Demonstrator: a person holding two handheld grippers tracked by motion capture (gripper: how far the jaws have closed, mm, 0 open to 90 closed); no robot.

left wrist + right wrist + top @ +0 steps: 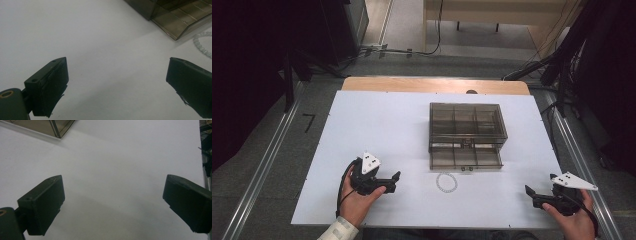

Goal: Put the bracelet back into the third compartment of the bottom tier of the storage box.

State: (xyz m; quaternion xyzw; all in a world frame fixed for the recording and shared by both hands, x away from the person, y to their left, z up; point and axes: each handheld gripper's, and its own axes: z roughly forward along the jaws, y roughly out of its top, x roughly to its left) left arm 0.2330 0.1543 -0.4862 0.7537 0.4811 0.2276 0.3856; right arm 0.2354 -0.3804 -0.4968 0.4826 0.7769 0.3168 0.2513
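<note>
Sitting in the middle of the white worktop (362, 130) is a dark see-through box (467, 135) with little compartments. A small ring of pale beads (446, 182) lies just in front of it. The left gripper (393, 181) is near the beads, to their left, with its jaws wide apart and holding nothing. The right gripper (530, 194) is farther off on the other side, also wide and holding nothing.
</note>
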